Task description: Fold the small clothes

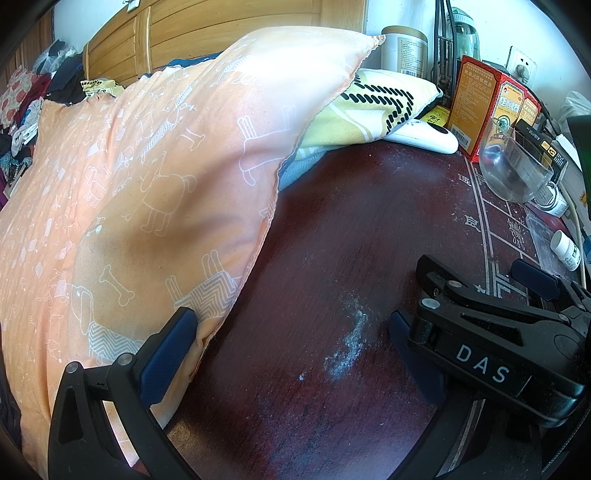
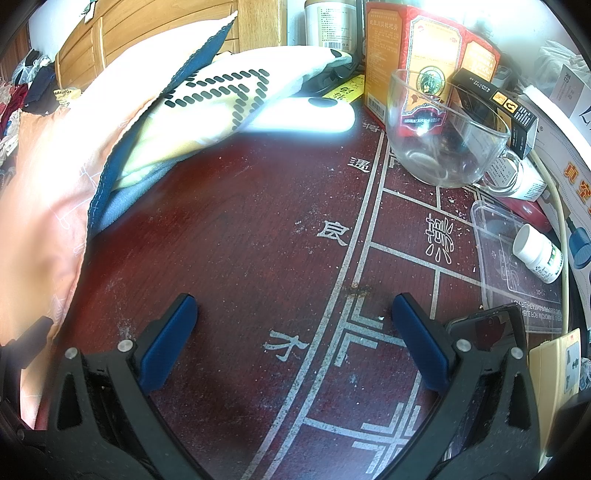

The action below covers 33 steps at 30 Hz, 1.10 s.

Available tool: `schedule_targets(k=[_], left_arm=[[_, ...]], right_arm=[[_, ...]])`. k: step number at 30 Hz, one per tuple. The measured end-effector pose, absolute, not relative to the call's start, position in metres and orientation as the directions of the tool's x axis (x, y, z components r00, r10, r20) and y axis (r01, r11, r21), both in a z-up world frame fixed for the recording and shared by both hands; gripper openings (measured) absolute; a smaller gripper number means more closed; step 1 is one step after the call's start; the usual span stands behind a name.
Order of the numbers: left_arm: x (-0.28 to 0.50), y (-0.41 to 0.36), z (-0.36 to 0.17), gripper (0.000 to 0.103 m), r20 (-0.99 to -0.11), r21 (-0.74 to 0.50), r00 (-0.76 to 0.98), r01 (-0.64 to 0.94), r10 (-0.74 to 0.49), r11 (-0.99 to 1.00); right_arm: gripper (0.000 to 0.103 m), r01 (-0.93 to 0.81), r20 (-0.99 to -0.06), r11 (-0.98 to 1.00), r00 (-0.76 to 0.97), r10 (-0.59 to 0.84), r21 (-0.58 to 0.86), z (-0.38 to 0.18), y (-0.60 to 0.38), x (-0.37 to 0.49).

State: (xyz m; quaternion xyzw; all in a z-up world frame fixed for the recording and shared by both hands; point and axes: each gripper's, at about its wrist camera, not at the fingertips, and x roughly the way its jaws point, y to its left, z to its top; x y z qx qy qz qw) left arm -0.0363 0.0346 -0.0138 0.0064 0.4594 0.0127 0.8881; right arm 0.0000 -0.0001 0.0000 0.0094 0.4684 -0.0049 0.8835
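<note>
An orange garment [image 1: 147, 184] printed with white dogs lies bunched over the left side of the dark red table [image 1: 332, 229]; in the right wrist view the orange garment [image 2: 44, 177] shows at the left edge. Behind it lies a yellow cloth [image 1: 369, 107] with black dashes, over a blue-grey layer. My left gripper [image 1: 291, 325] is open low over the table, its left finger [image 1: 170, 350] touching the orange garment's hem. My right gripper [image 2: 295, 339] is open and holds nothing, above the table's white markings. Seen from the left wrist, my right gripper [image 1: 476, 273] crosses in front of my left gripper's right finger.
A glass cup [image 2: 443, 140], orange-red boxes [image 2: 417, 55], a white pill bottle [image 2: 539, 254], a clear plastic case [image 2: 509, 266] and a phone [image 2: 484, 328] crowd the table's right side. A white device [image 2: 306, 118] lies by the yellow cloth. A wooden headboard [image 1: 207, 29] stands behind.
</note>
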Motion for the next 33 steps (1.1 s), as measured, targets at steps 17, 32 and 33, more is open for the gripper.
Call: schedule_targets(k=[17, 32, 33], left_arm=[[-0.0364, 0.0347, -0.0147, 0.103, -0.816, 0.023, 0.578, -0.017, 0.028, 1.0], [-0.0367, 0.033, -0.0159, 0.103, -0.816, 0.021, 0.578, -0.017, 0.027, 1.0], [-0.0368, 0.0332, -0.0162, 0.103, -0.816, 0.021, 0.578, -0.017, 0.027, 1.0]], right_arm=[[0.103, 0.017, -0.828, 1.0, 0.561, 0.0, 0.012, 0.0, -0.0001, 0.0], [0.103, 0.017, -0.828, 1.0, 0.561, 0.0, 0.012, 0.0, -0.0001, 0.0], [0.103, 0.017, -0.828, 1.0, 0.561, 0.0, 0.012, 0.0, -0.0001, 0.0]])
